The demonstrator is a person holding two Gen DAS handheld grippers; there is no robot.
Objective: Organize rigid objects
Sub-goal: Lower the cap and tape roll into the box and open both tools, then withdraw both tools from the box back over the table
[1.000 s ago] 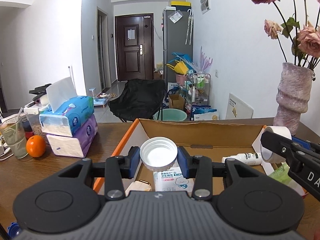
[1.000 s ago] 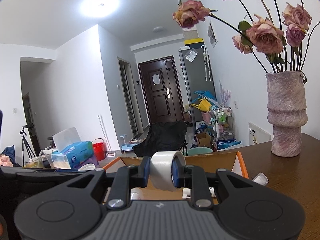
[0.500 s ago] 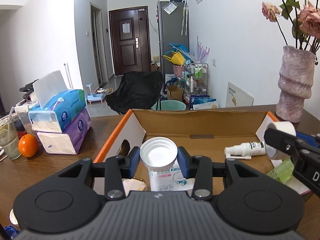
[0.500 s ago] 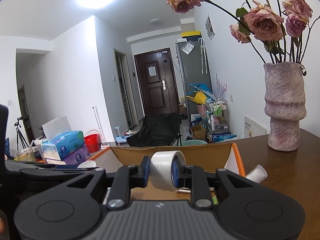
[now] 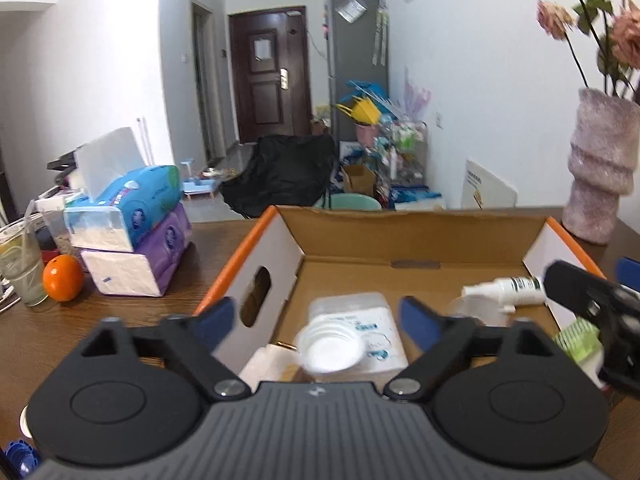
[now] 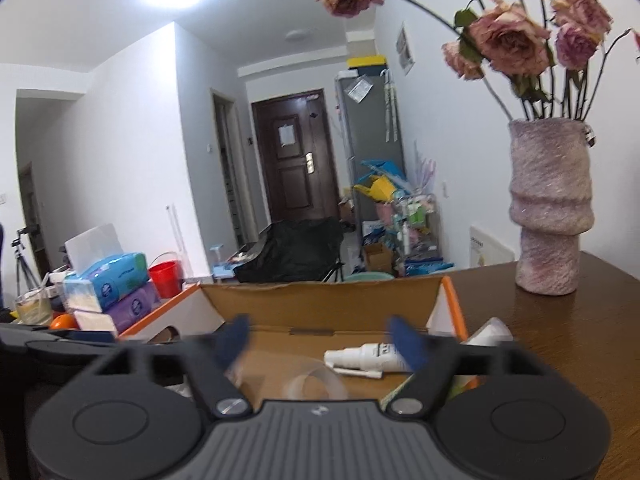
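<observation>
An open cardboard box (image 5: 416,240) with orange edges fills the middle of the left wrist view, sitting on a brown wooden table (image 5: 120,320). The left gripper (image 5: 320,320) hangs over its near left part with its jaws opening, blue pads wide apart and pressing on nothing; below and between them a white plastic lid (image 5: 332,350), blurred, lies open side up against a white packet with blue print (image 5: 372,320) on the box floor. A pale folded item (image 5: 268,360) sits at the packet's left. Toward the right of the box a white spray bottle (image 5: 504,288) lies on its side, and a green packet (image 5: 576,338) shows near the right wall. In the right wrist view the right gripper (image 6: 320,340) is over the same box (image 6: 320,300), its jaws also opening with nothing clamped; a roll of clear tape (image 6: 316,384), blurred, lies low in the frame between them on the box floor, just in front of the spray bottle (image 6: 368,358). Left of the box stand two stacked tissue packs (image 5: 132,216), an orange (image 5: 63,278) and a glass (image 5: 22,268); at the right a pink vase (image 6: 550,208) holds dried roses (image 6: 508,40).
</observation>
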